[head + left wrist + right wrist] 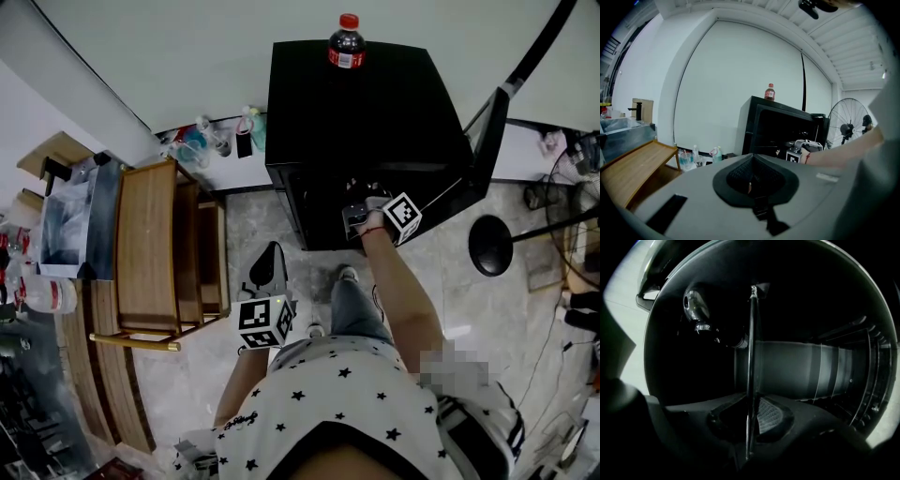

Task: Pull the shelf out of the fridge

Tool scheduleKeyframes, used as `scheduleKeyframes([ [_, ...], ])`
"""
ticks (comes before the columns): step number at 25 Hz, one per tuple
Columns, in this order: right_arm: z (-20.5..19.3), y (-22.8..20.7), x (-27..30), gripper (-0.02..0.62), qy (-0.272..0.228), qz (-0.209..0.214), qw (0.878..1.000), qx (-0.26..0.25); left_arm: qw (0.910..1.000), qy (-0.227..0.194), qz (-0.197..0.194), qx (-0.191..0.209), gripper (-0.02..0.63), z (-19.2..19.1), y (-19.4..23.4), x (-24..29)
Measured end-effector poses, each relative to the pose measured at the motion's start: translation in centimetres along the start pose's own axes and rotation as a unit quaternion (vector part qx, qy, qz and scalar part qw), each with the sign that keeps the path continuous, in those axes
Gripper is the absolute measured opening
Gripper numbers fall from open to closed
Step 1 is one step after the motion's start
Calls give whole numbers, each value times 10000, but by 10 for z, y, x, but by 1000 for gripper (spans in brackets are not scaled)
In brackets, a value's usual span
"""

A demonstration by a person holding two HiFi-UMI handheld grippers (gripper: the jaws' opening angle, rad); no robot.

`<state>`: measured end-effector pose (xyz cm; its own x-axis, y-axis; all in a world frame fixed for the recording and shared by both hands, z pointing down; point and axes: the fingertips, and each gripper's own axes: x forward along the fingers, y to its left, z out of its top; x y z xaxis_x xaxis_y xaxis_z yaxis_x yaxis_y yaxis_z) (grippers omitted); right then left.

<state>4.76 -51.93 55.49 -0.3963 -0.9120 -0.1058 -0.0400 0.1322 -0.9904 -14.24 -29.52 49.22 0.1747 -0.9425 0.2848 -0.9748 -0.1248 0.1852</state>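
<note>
Far left there's a light-brown wooden slatted rack (150, 248) on the pale marble floor (309, 267), with a bunch of small plastic bottles and cups (211, 141) by the wall behind it. Next over, the left tongs (270, 258) hang low in front of the person, well apart from everything. The left gripper view shows them pressed together with nothing between.

That view also gives a side-on look the head view doesn't. You get the black box-shaped fridge (356, 112) with a red-capped cola bottle (346, 44) upright on top, and a standing fan (848, 129) off to its right.

From the head view you only get the right tongs (361, 214) poked into the fridge's dark opening, arm stretched out. Can't see the shelf from up there at all, since the fridge top and the hand block it.

The right gripper view is where it turns up: a thin flat shelf (751, 348) seen edge-on, a narrow line running straight between the pads. The tongs are clamped on its near edge. The shelf sits inside the fridge, with the grey back wall (797, 369) behind it.

On the right, the fridge's black door (483, 141) stands swung open. The fan's round black base (490, 246) sits just beyond it on the floor.
</note>
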Motion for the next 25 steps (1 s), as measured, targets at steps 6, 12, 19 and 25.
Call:
scheduleKeyframes([
  [6, -1, -1, -4, 18, -34, -99, 9999, 76, 10000, -11, -50, 24, 12, -1, -3, -6],
  [12, -6, 2, -16, 14, -49, -164, 9998, 81, 10000, -24, -89, 17, 12, -1, -4, -14],
  [19, -8, 3, -37, 12, -19, -173, 9998, -8, 9998, -34, -182, 28, 12, -4, -9, -29],
  [25, -15, 5, -56, 12, -64, -195, 9998, 53, 9996, -54, -272, 56, 12, -6, -15, -39],
])
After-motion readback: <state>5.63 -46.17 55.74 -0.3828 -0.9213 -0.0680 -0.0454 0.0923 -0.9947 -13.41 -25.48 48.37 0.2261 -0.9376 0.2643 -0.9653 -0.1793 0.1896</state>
